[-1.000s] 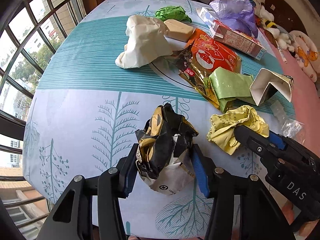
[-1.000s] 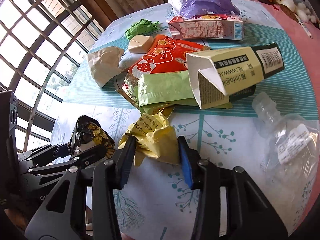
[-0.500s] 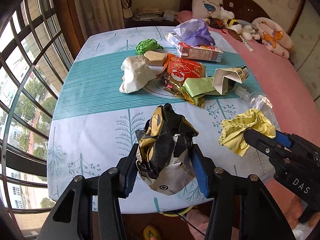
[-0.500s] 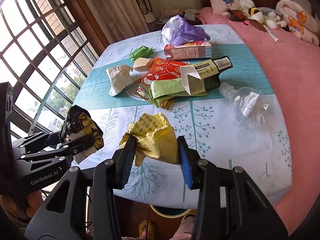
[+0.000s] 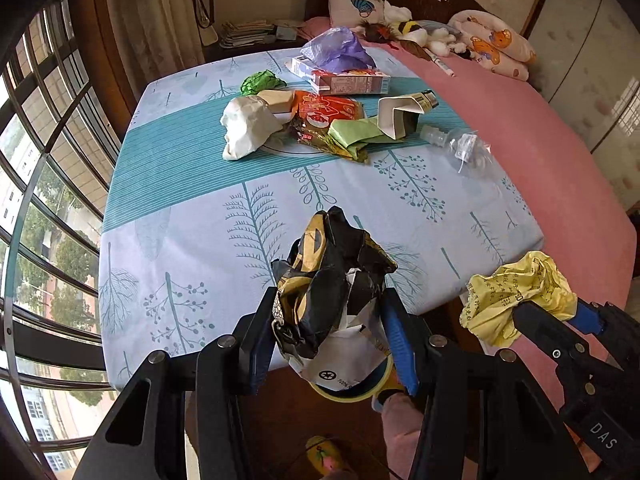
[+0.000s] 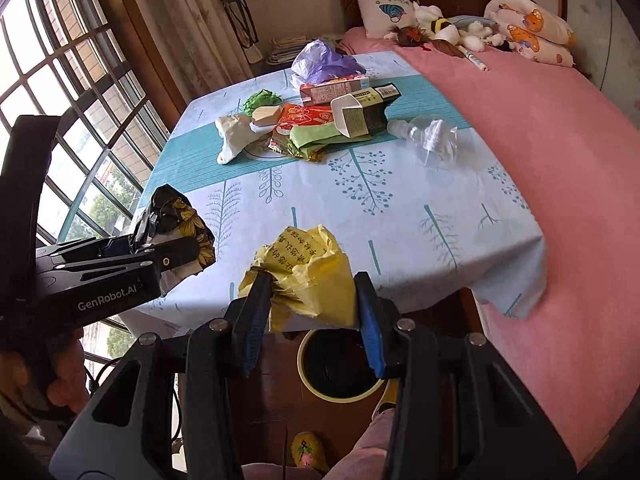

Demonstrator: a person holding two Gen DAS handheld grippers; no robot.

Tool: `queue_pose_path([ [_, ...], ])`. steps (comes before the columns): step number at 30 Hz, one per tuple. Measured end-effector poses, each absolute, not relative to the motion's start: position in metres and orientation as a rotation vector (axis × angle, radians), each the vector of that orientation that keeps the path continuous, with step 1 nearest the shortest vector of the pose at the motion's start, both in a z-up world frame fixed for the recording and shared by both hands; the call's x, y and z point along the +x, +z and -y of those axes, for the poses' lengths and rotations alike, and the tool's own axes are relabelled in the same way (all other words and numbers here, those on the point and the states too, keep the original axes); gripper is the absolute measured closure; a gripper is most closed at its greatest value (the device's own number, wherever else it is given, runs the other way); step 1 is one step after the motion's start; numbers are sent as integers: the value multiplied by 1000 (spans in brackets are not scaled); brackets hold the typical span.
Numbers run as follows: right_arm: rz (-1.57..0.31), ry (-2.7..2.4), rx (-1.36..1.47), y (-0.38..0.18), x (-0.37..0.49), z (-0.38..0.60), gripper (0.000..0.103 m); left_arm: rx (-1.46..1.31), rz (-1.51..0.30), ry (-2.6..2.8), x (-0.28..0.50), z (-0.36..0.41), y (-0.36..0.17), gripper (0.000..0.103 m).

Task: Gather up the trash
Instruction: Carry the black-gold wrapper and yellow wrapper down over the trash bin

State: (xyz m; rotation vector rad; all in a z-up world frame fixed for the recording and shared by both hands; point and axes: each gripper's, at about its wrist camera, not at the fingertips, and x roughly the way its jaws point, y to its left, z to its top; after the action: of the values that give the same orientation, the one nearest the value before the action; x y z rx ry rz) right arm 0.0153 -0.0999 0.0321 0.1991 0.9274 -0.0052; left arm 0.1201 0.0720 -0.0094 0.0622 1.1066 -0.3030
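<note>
**Q:** What do the two grippers have between their fingers?

**A:** The left gripper is clamped on a crumpled black-and-gold wrapper, its blue pads pressing both sides. The right gripper pinches a wad of yellow paper printed with dark characters. Both bundles are lifted clear of the tablecloth, at the near edge of the table.

**Q:** What lies directly beneath them?

**A:** A round bin with a pale yellow rim stands on the dark floor just below the table's near edge. In the right wrist view the yellow paper hangs right above its far rim. In the left wrist view the wrapper covers most of the bin.

**Q:** And farther out on the table?

**A:** More rubbish sits in a cluster across the teal stripe at the far side: a white crumpled bag on the left, an orange snack packet, a green wrapper, an open carton, a clear plastic bottle off to the right. Behind these lie a green paper ball, a pink box and a purple plastic bag. A pink bedspread fills the right side.
</note>
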Motion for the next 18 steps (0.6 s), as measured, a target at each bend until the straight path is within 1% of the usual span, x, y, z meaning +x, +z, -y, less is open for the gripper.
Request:
queue_pose_path([
  [8,-967,-51,227,24,-34,96,65,132,-1118,-366,81,-61,-11,53],
  [18,-1030,-36,241,6,-50,106,65,145,-1174,-338,57,-50,-26,53],
])
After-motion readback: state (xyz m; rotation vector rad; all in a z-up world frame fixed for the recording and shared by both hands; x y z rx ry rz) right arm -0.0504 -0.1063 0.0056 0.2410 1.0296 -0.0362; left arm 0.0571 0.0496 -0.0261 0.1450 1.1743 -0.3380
